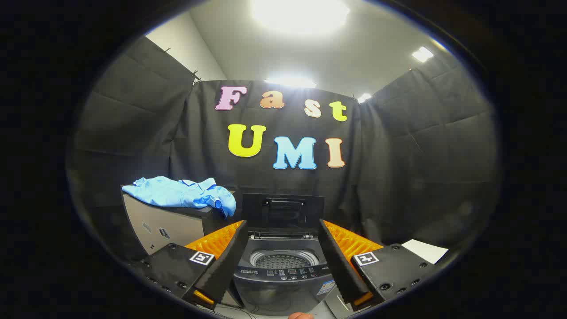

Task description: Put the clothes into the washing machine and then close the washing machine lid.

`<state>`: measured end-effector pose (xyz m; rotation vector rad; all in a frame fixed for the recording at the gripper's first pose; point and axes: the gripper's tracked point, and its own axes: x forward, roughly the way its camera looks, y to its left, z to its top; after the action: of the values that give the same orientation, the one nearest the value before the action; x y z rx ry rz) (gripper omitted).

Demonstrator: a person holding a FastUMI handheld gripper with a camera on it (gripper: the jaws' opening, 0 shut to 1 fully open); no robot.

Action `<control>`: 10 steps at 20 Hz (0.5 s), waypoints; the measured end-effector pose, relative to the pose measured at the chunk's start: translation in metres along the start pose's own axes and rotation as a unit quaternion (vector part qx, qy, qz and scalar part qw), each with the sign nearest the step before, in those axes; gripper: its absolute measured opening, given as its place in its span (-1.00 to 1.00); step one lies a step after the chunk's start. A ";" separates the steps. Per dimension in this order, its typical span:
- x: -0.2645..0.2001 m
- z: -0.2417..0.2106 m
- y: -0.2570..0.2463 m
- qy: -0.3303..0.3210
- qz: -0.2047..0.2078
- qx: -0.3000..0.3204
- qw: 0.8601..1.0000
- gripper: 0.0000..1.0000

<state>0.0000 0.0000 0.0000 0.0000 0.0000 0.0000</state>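
Nearest, the gripper [282,230] has its fingers spread wide, holding nothing. Just ahead, framed between them, stands the washing machine [283,270], its drum exposed and its lid [282,212] raised upright. Farther left, beyond the left finger, the blue clothes [181,192] lie atop a cabinet [164,223].

Blue clothes [184,193] heaped atop grey cabinet [170,223].

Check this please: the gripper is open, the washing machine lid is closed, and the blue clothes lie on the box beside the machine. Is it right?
Not quite: the lid is open, standing upright behind the empty drum, as the gripper view shows. The rest holds: the gripper is open, and the blue clothes lie on the box beside the washing machine.
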 end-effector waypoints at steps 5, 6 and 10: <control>-0.001 -0.007 -0.003 0.009 0.001 0.010 1.000 0.96; -0.002 -0.005 -0.003 0.009 0.001 0.012 1.000 0.96; -0.004 -0.006 0.001 0.010 0.007 0.006 1.000 0.96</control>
<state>-0.0039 0.0008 -0.0057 0.0124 0.0202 0.0136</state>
